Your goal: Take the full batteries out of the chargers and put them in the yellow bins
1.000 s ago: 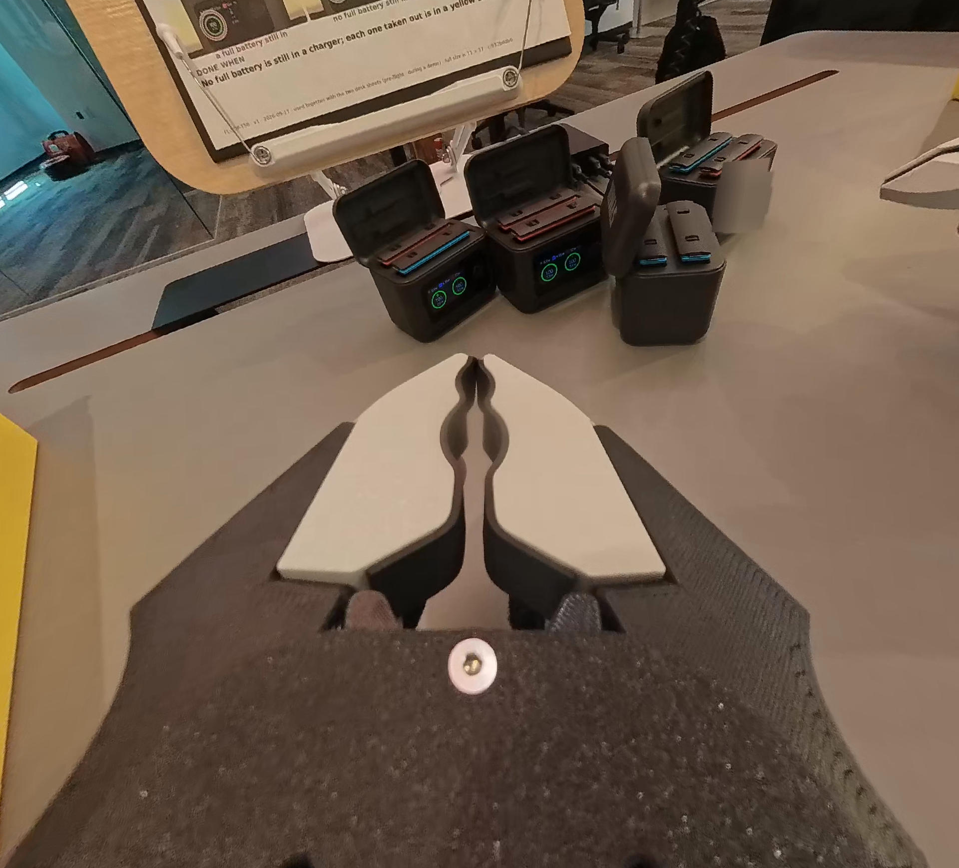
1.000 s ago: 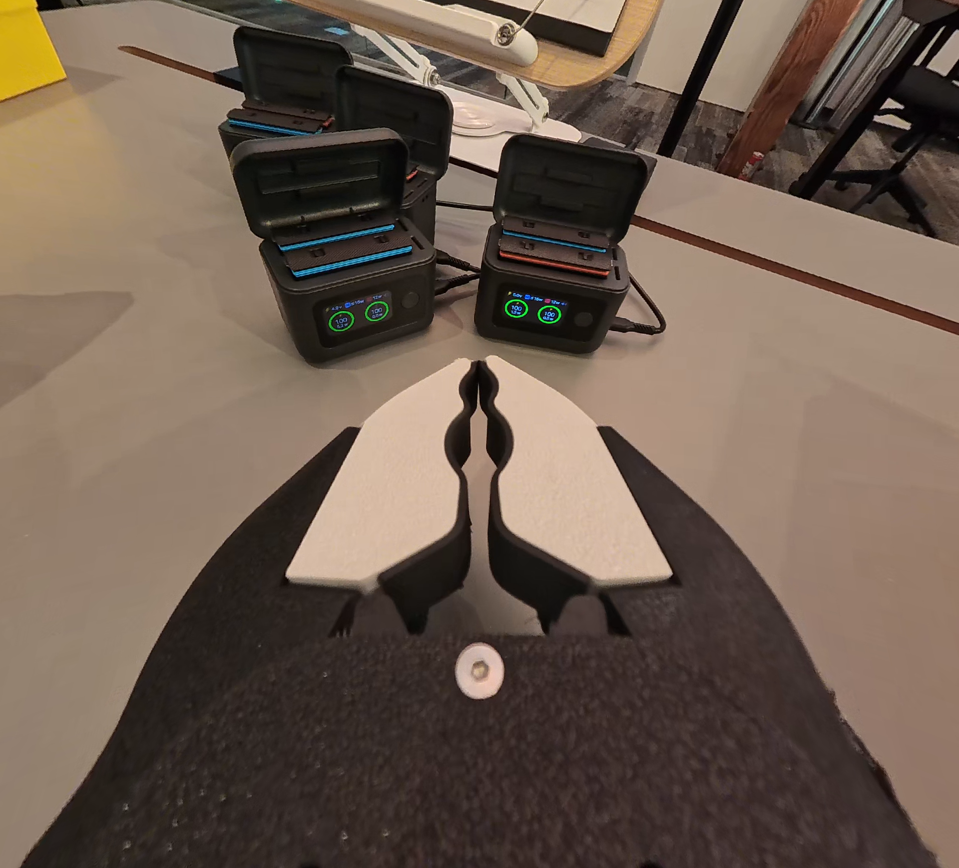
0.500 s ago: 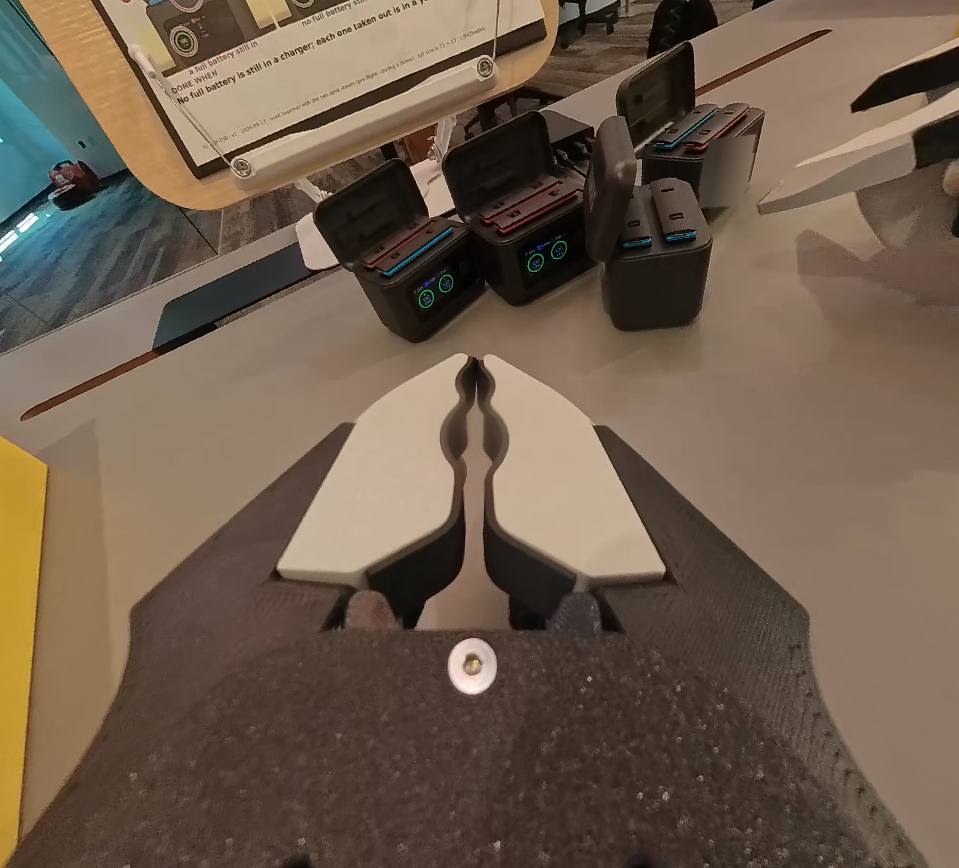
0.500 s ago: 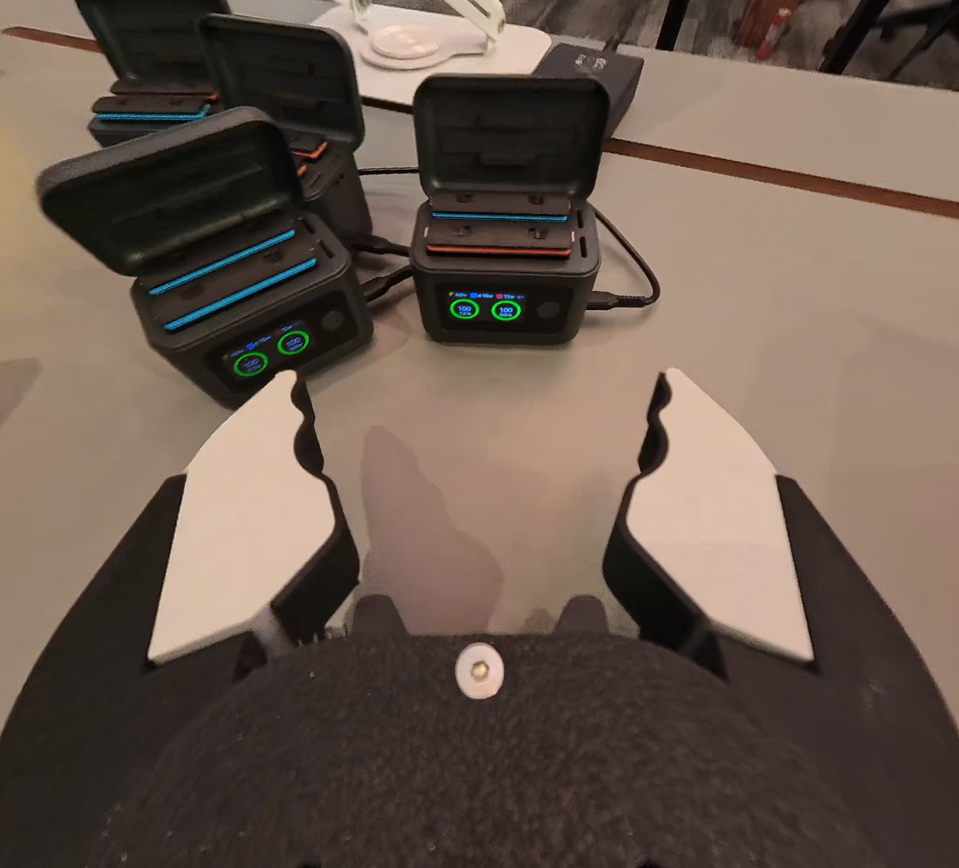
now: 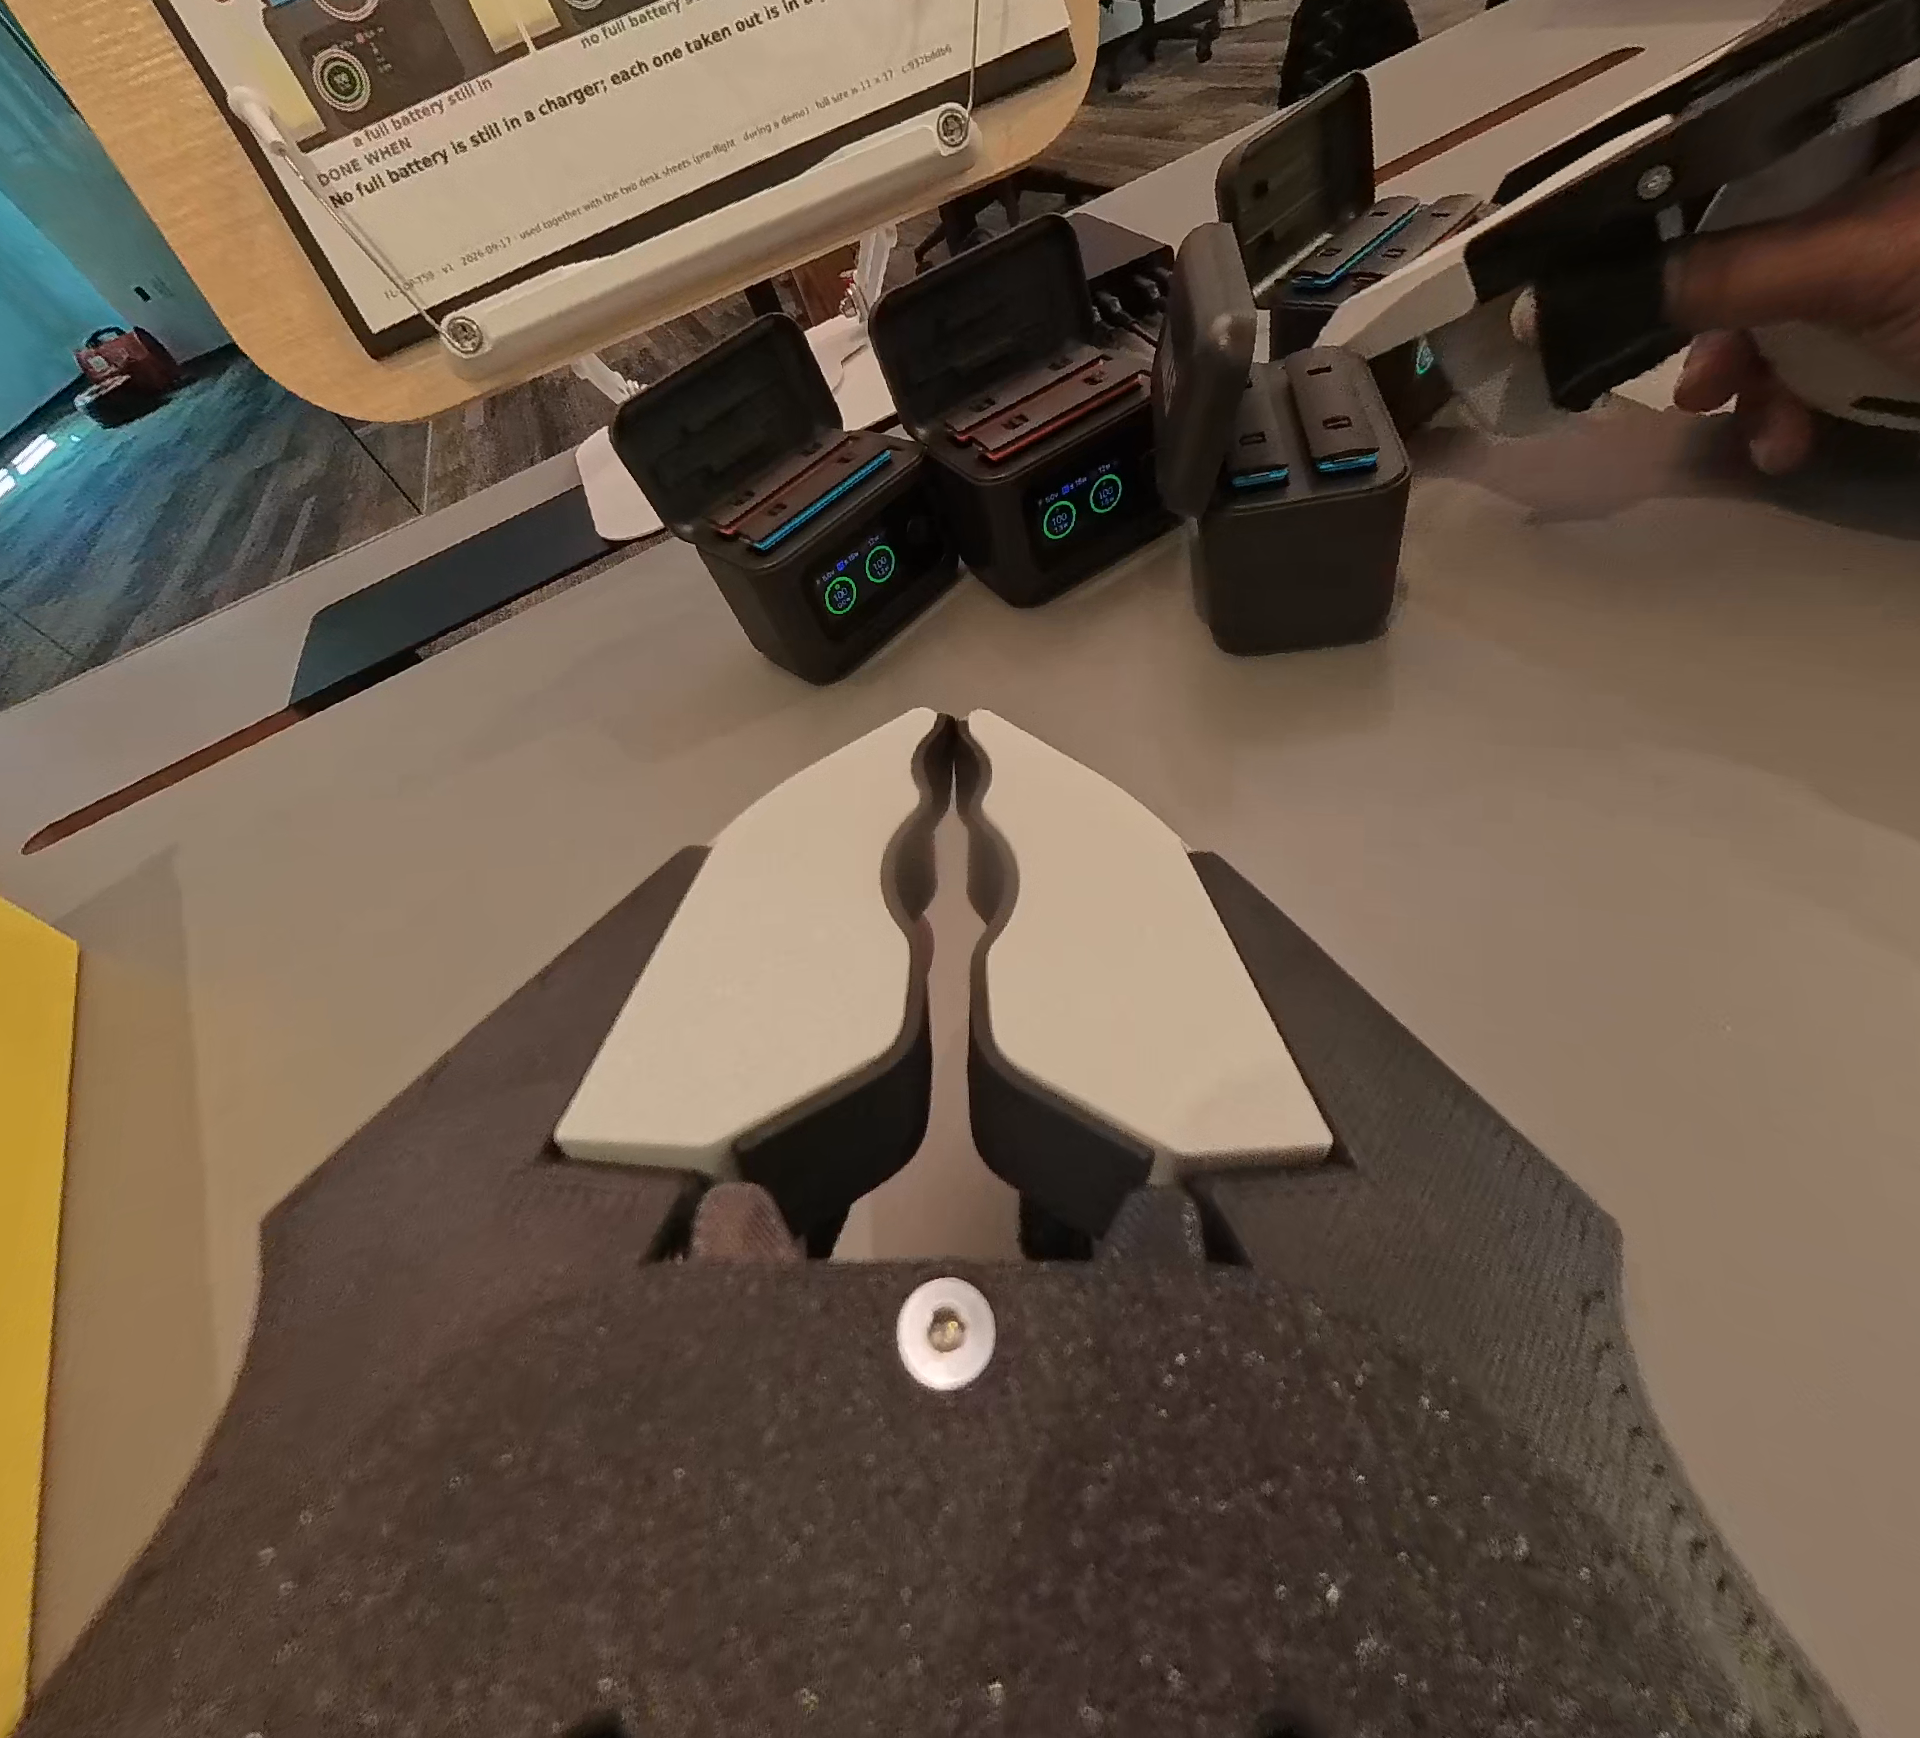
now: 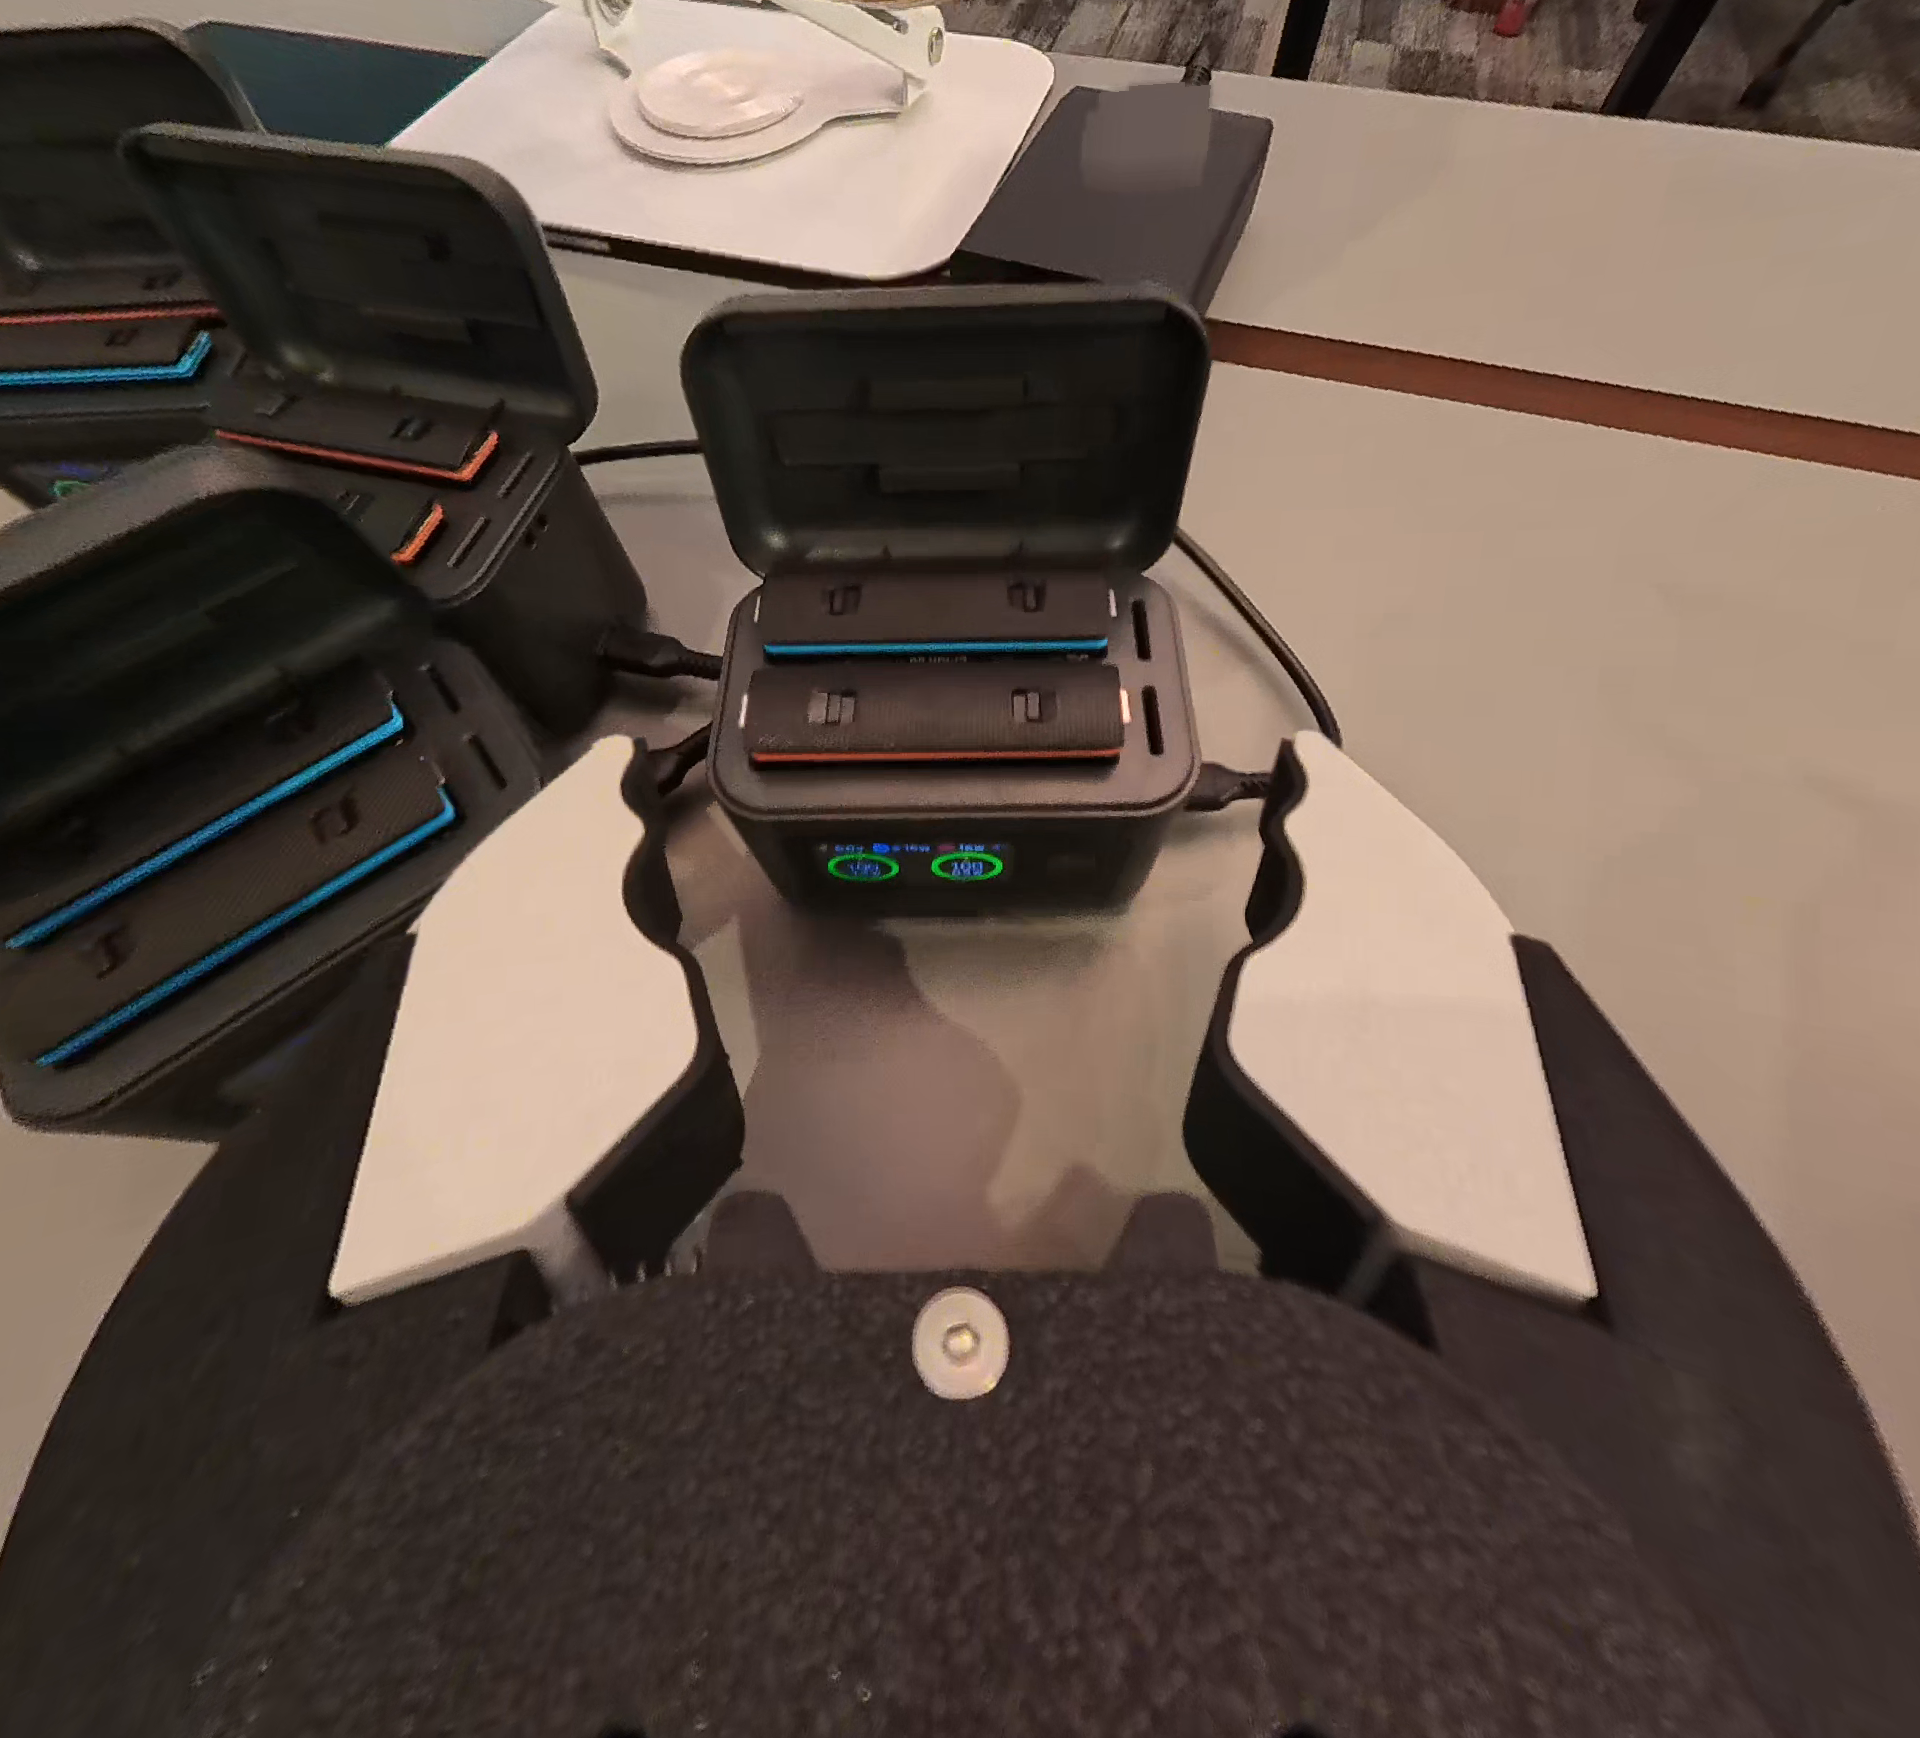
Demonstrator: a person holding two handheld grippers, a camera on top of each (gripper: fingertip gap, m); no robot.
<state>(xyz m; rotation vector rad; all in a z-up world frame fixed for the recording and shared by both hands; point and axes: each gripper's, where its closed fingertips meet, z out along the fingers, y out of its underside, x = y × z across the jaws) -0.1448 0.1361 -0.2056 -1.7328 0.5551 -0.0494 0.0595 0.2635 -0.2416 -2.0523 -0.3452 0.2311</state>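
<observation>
Batteries are all docked so far, so you're on the reach. Your right gripper [image 6: 956,753] has its jaws spread wide around the near charger [image 6: 951,784], level with its red-edged battery [image 6: 933,720]. Next, drop and pinch that battery's ends. Your left gripper [image 5: 951,724] hovers, jaws closed and empty, short of the other chargers; a yellow bin [image 5: 31,1169] lies just outside its left jaw.

Found black print and three captioned photographs on a white instruction sheet [image 5: 582,26] clipped to a wooden board [image 5: 94,78]; wording withheld. Noted small figures inside green rings, with tiny coloured marks above, on the left charger's screen [image 5: 860,582], the middle charger's screen [image 5: 1081,509] and the near charger's screen [image 6: 914,862]. Observed faint print on the orange-edged battery [image 6: 935,714], too small to read.
</observation>
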